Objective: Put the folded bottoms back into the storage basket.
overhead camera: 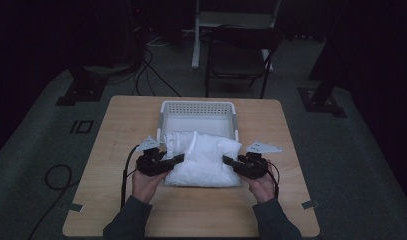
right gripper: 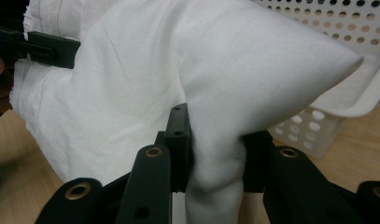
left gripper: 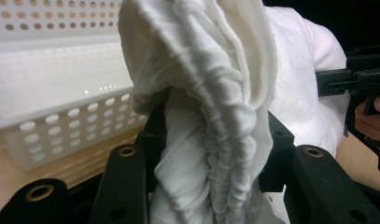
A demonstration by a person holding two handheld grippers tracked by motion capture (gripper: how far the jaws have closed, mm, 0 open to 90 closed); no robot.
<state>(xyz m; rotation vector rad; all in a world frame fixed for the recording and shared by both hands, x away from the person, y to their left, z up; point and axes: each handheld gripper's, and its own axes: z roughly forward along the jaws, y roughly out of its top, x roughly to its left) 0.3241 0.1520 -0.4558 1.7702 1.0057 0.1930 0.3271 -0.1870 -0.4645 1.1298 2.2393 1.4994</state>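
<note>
The table (overhead camera: 141,210) is wooden and light brown. It stands on a grey floor (overhead camera: 41,150) in a dark room. A dark chair (overhead camera: 238,60) stands behind the table, well away from the person.

A white basket (overhead camera: 197,107) with many little holes in its walls sits on the far half of the table. In the left gripper view its holed wall (left gripper: 66,126) is near the jaws.

A white cloth (overhead camera: 206,160) is just in front of the basket, in the middle of the table. It is folded into a thick bundle. Its far edge touches or lies over the basket's front rim. The cloth hangs between the two grippers, one on each side.

The person's two hands come in from the bottom, in dark sleeves (overhead camera: 126,220).

The left gripper (overhead camera: 173,160) is at the left side of the cloth. Its black jaws are pressed onto a bunched, wrinkly part of the cloth (left gripper: 211,154), which fills the gap between them.

The right gripper (overhead camera: 230,161) is at the right side of the cloth. Its jaws pinch a smooth fold of the cloth (right gripper: 215,158), and the cloth puffs out above them. Behind it is the basket (right gripper: 327,121).

Each gripper has a grey three-cornered plate on top and a thin black cable (overhead camera: 125,175) trailing down.
</note>
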